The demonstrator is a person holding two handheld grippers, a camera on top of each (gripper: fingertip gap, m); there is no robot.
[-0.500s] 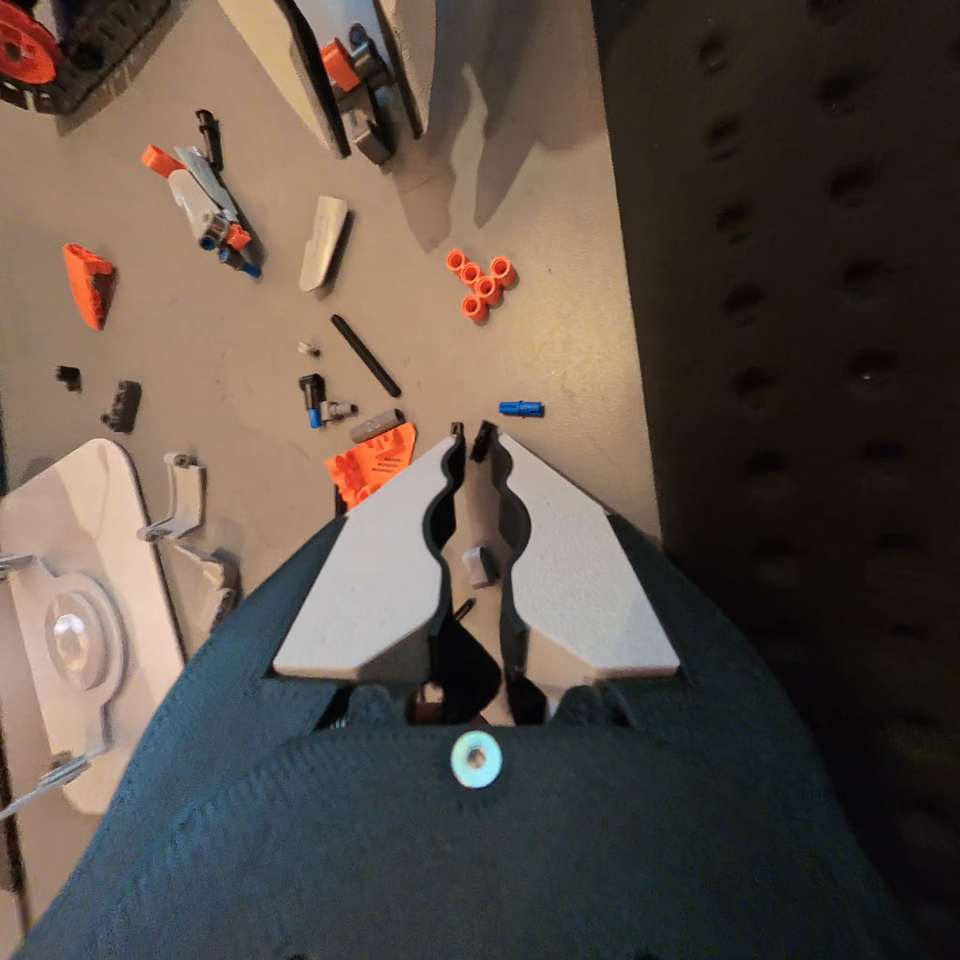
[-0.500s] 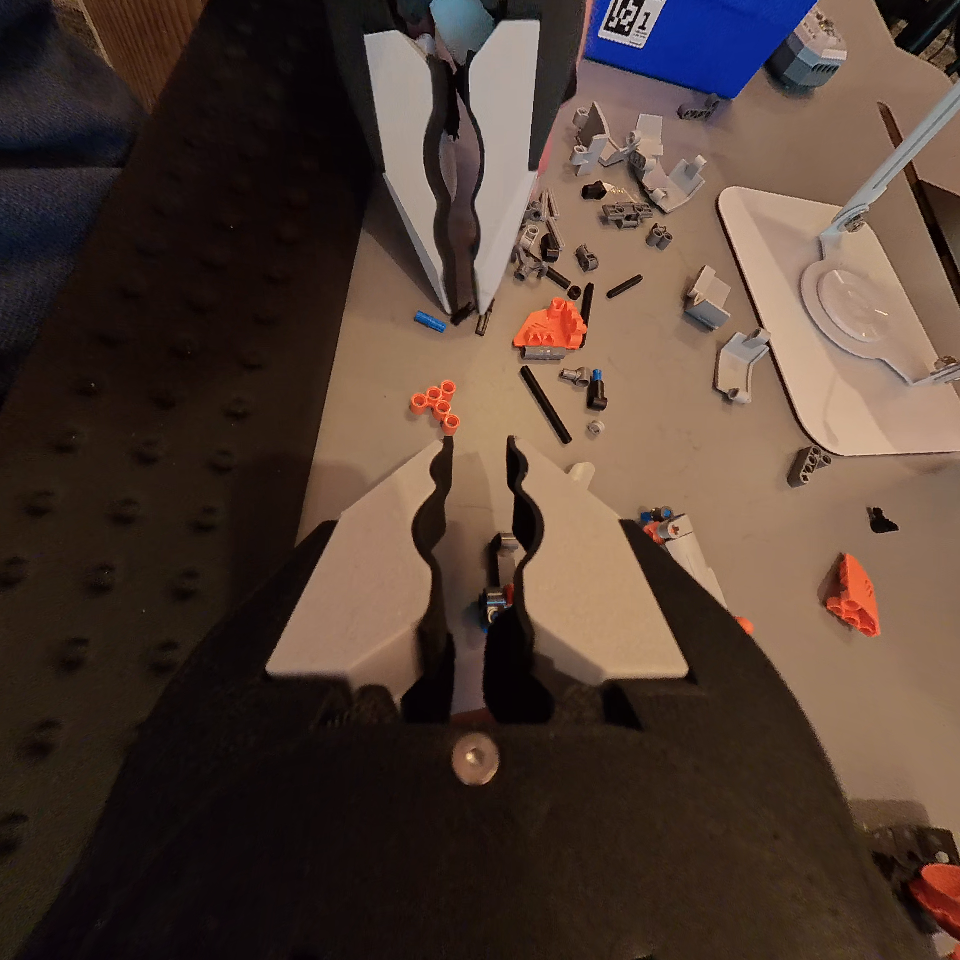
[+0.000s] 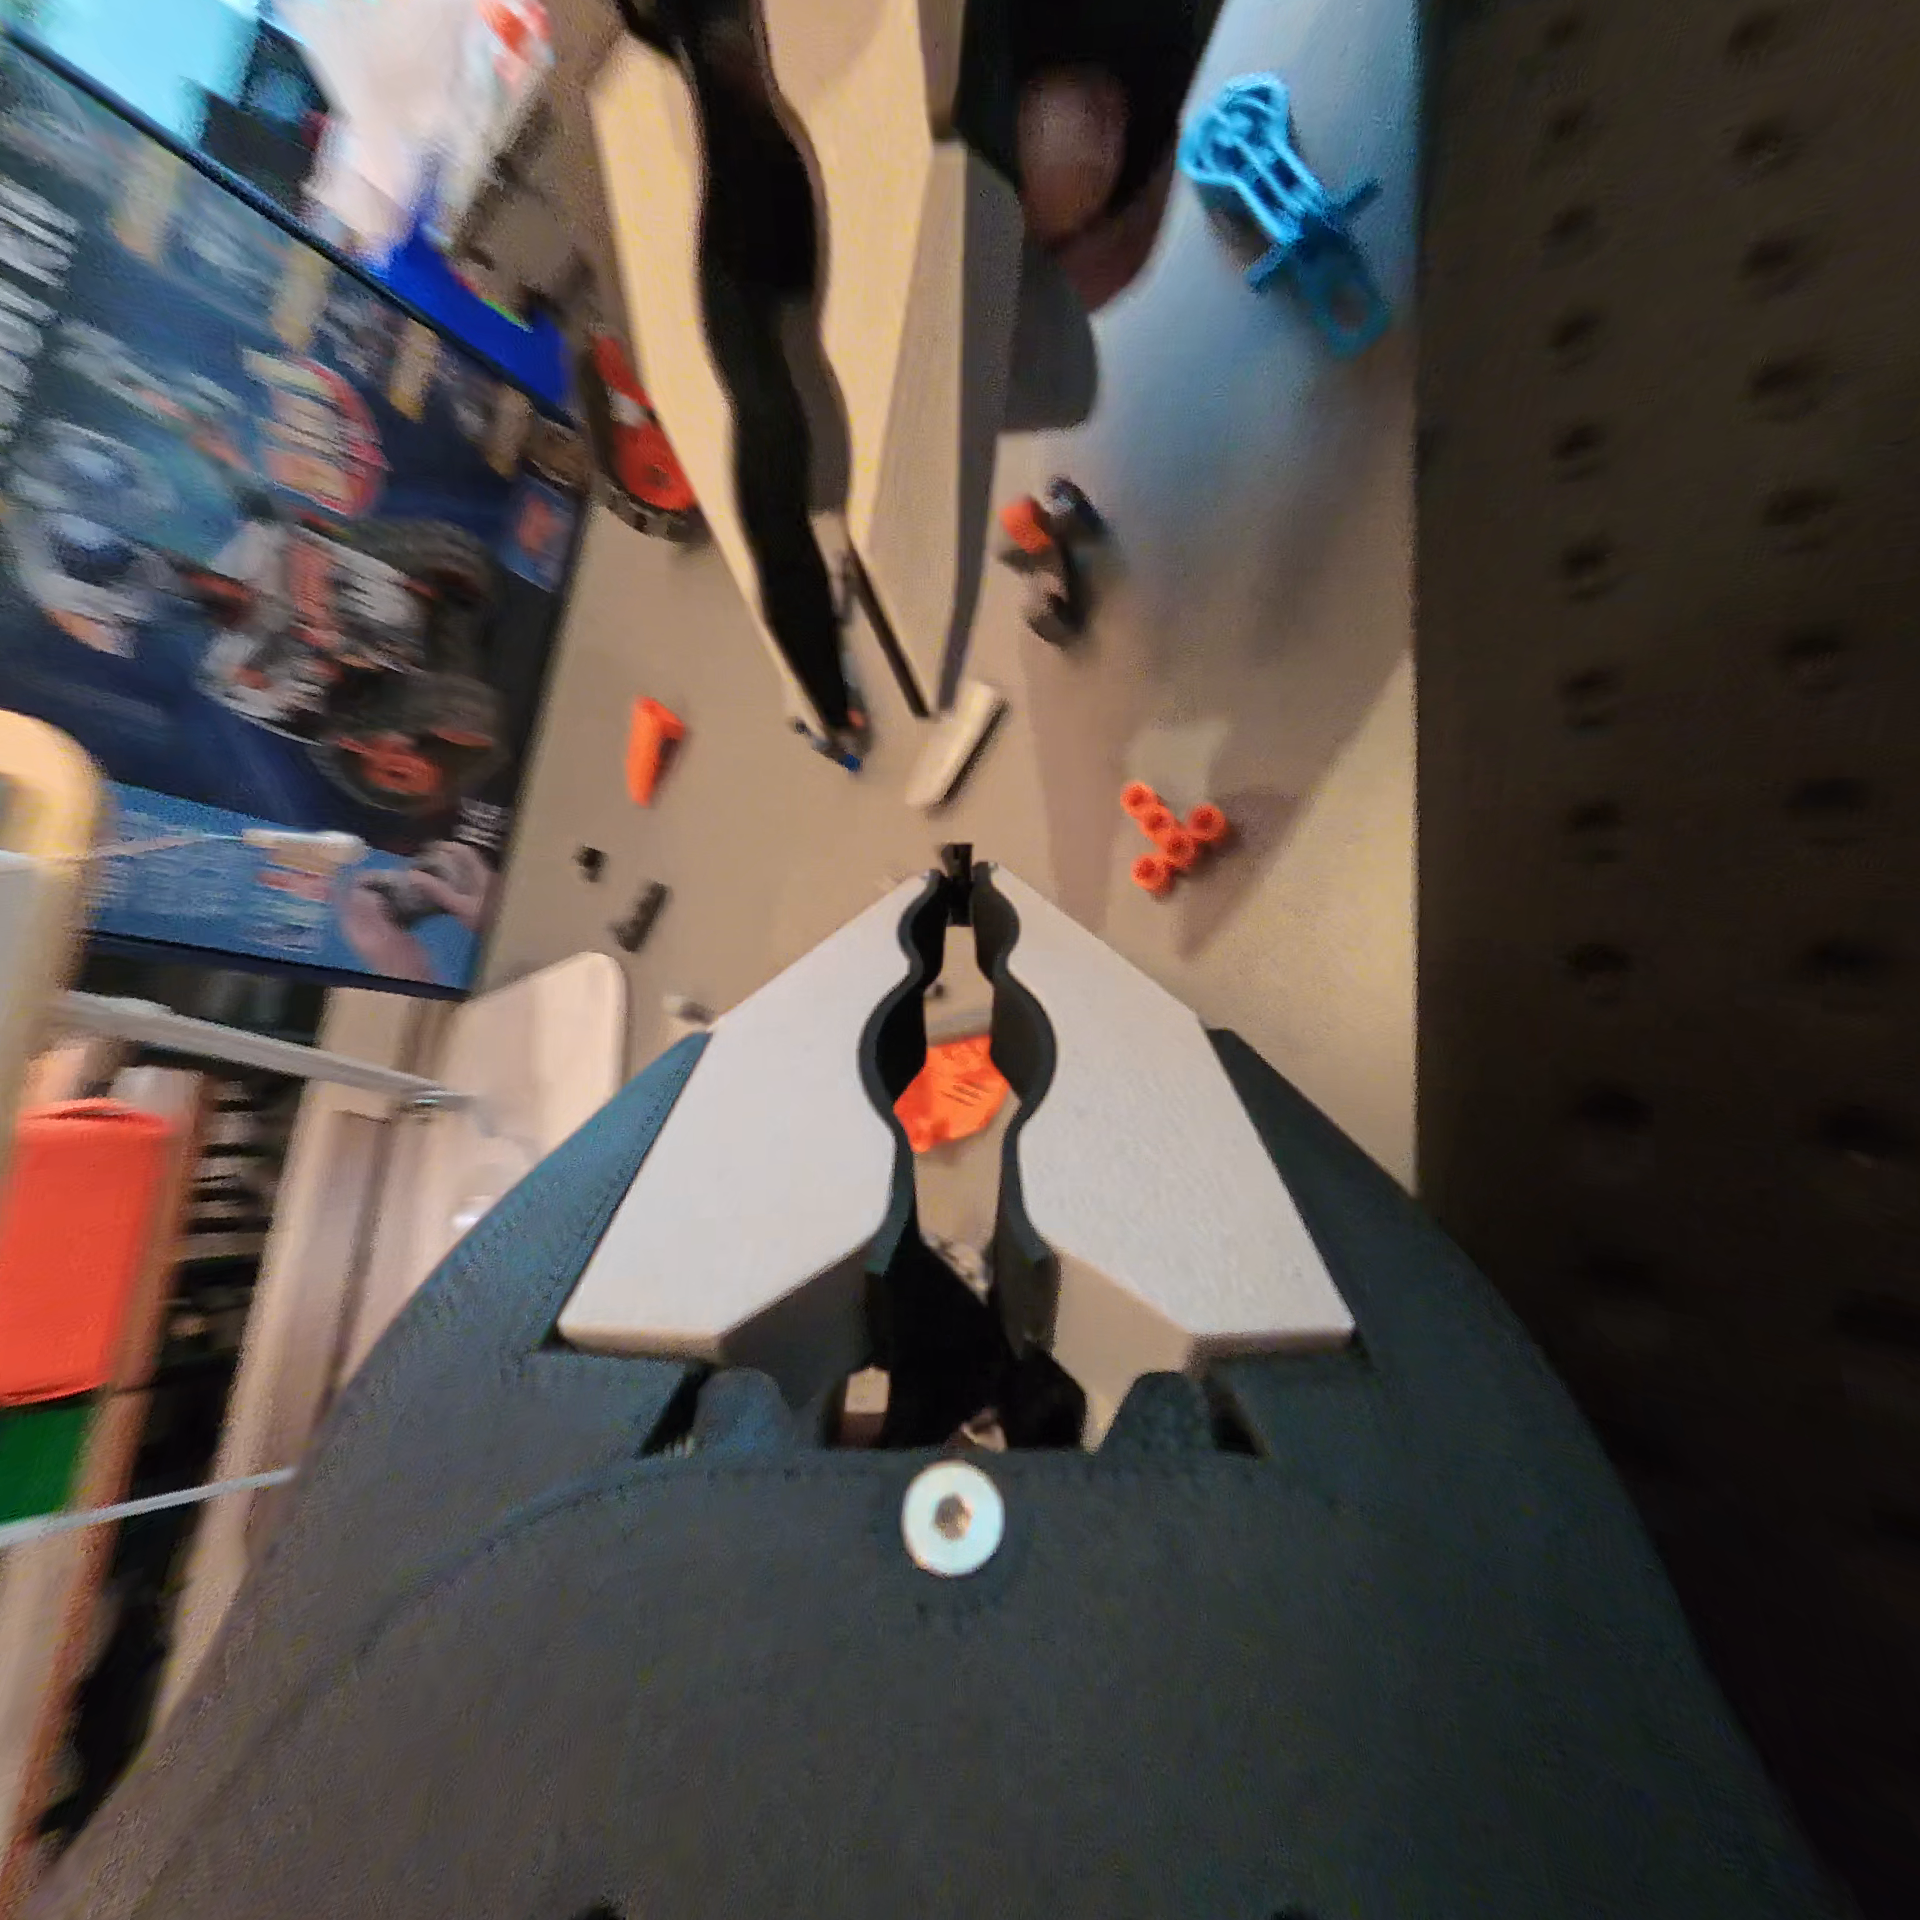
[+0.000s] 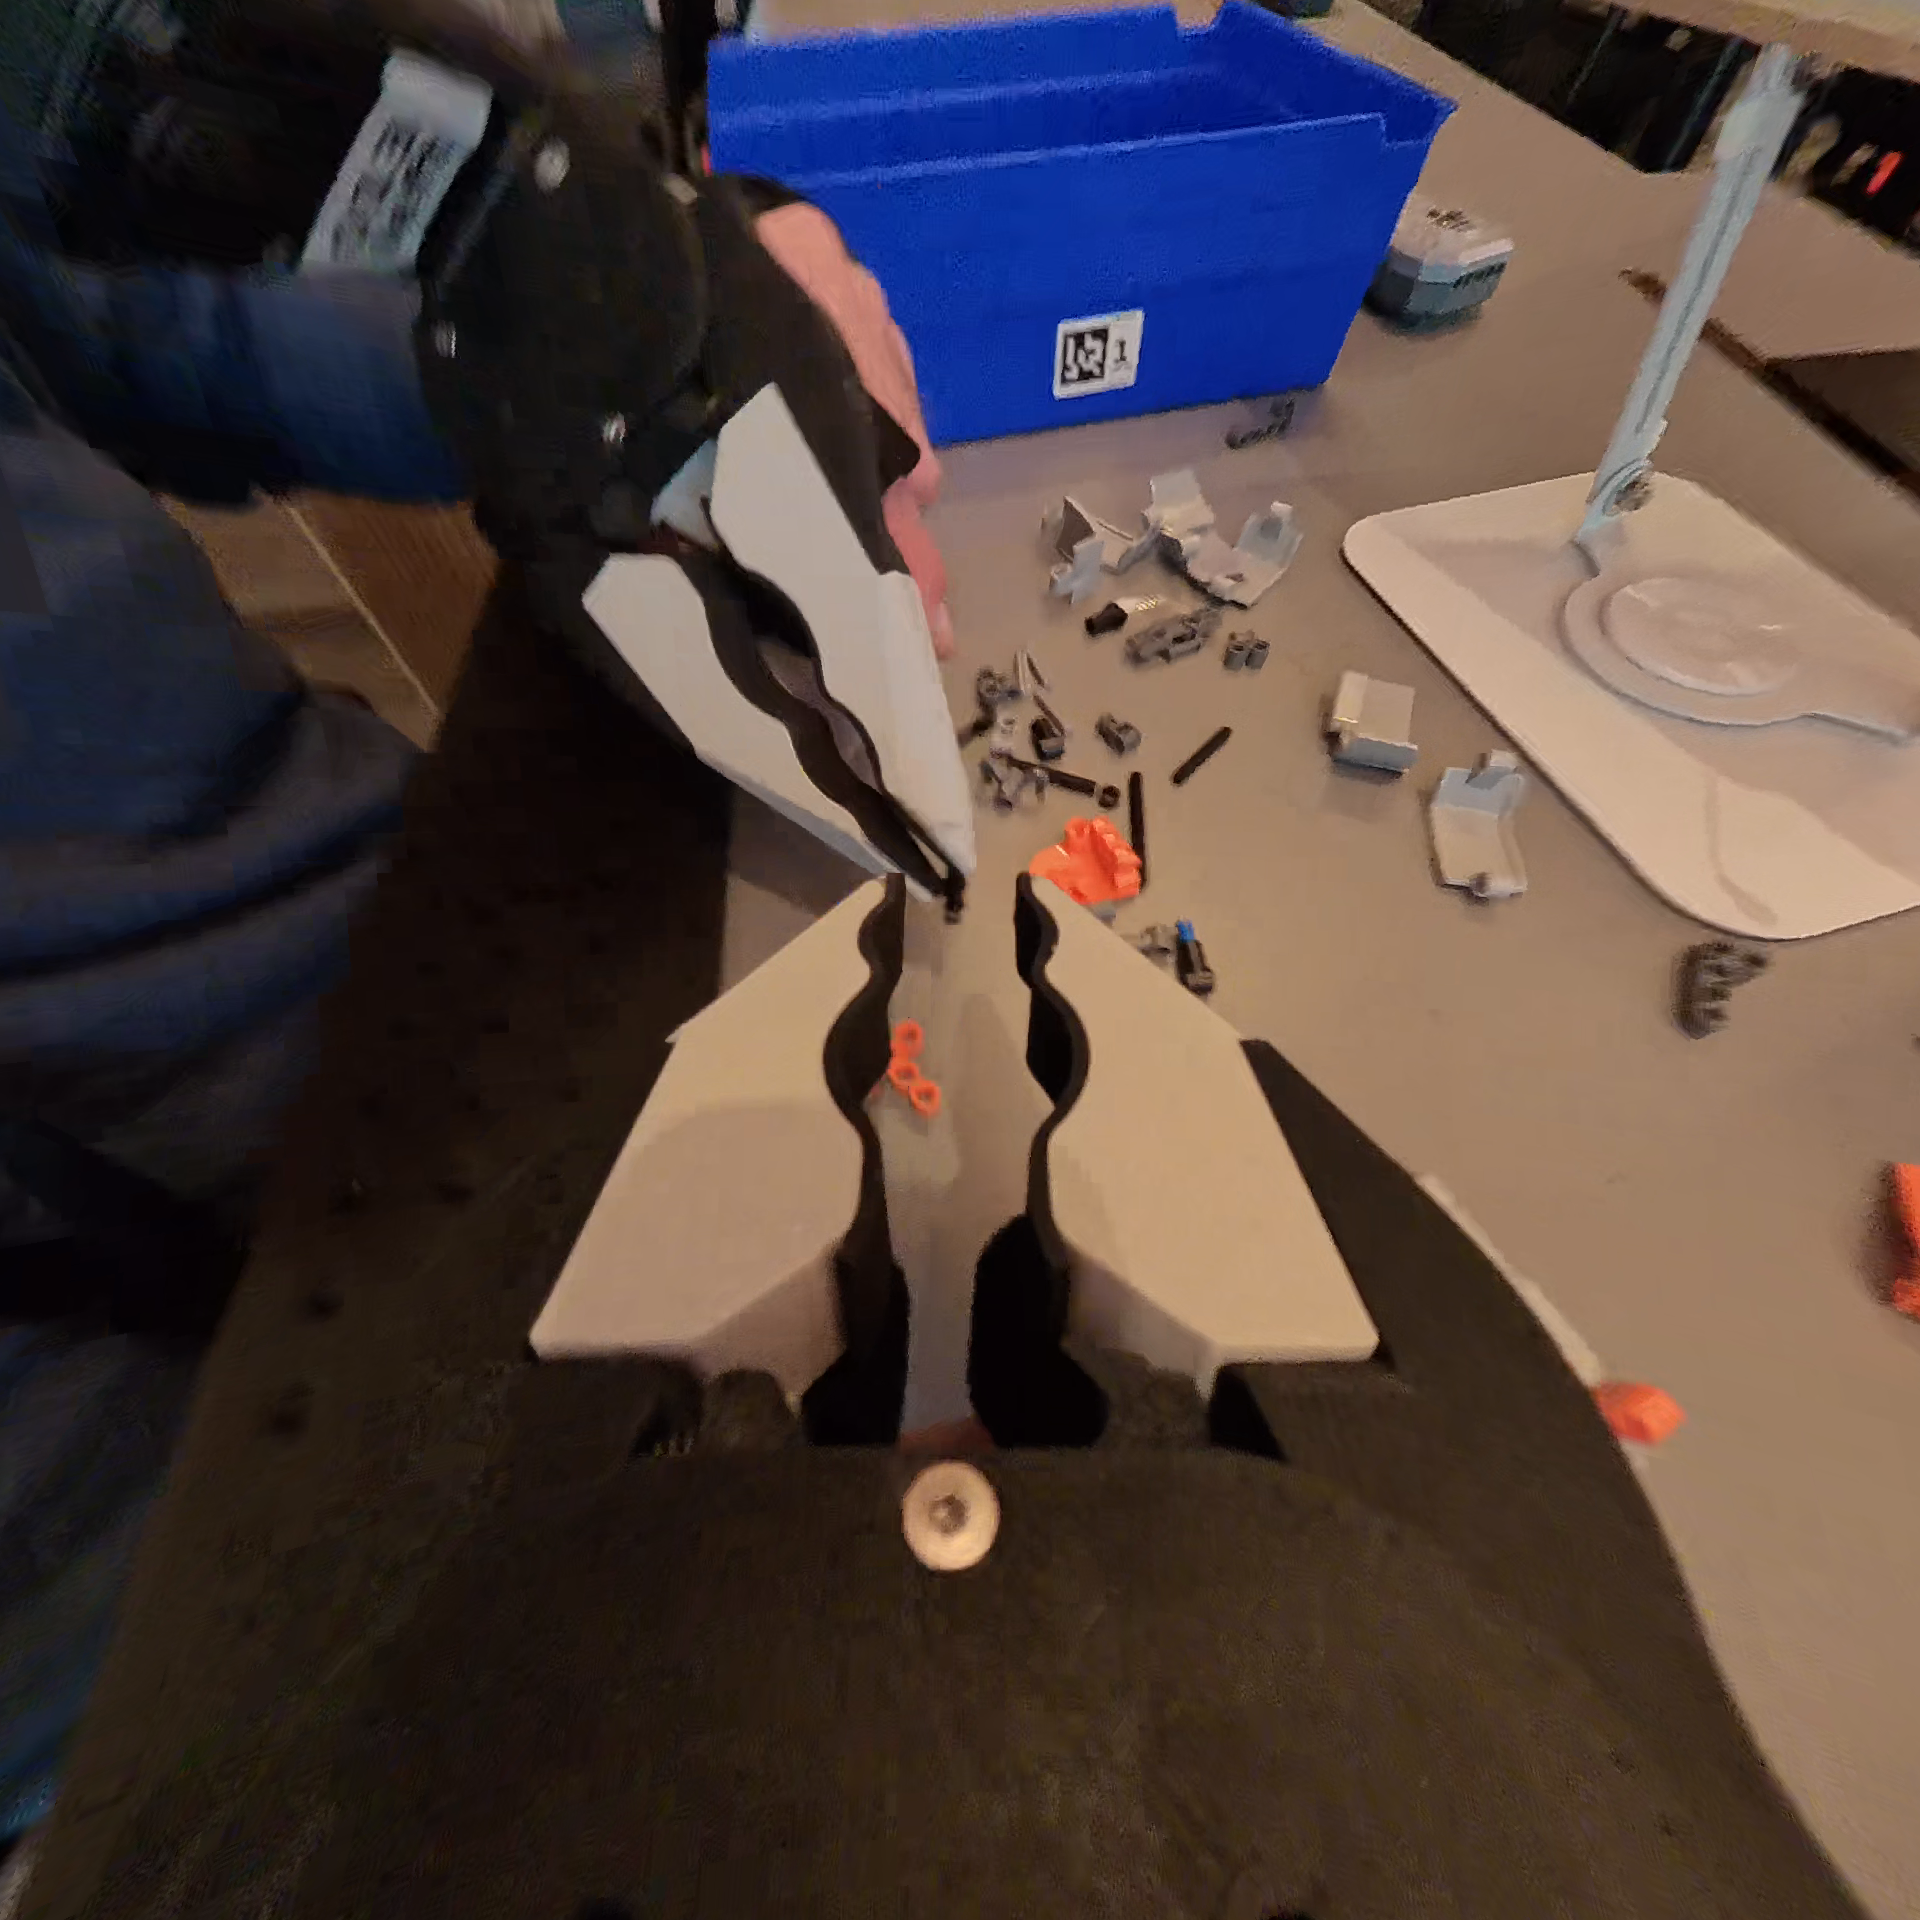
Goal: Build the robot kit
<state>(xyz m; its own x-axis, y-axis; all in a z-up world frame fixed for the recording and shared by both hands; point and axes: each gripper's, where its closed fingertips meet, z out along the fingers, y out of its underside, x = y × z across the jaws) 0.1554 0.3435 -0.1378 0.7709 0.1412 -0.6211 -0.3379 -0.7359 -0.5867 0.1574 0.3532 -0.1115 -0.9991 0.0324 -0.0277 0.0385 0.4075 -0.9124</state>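
Above the grey table (image 4: pixel 1351 1091), I record that the left gripper (image 3: pixel 956 891) has come up from its low station of half a second ago, when its tips stood parted just over the surface by a blue pin. Its fingers are now drawn almost together and pinch a small black piece (image 3: pixel 957 860) at the very tips; the piece projects slightly beyond them and is clear of the table. I cannot make out its exact form through the blur. The left wrist view is smeared and takes in a printed box (image 3: pixel 260 520) that was out of sight before, so I judge this gripper to be tilted up and in motion. In the right wrist view it slants down from the upper left, a person's hand (image 4: pixel 862 343) behind it, and its tips end just in front of the right gripper (image 4: pixel 958 888). The right gripper has also lifted; its fingers are parted by a moderate gap as before and hold nothing. An orange cluster connector (image 4: pixel 912 1070) lies on the table below that gap, and an orange panel piece (image 4: pixel 1091 857) lies just beyond the right fingertip. Grey and black parts lie scattered farther off, before a blue bin (image 4: pixel 1039 208), with a white stand base (image 4: pixel 1662 727) to the right.
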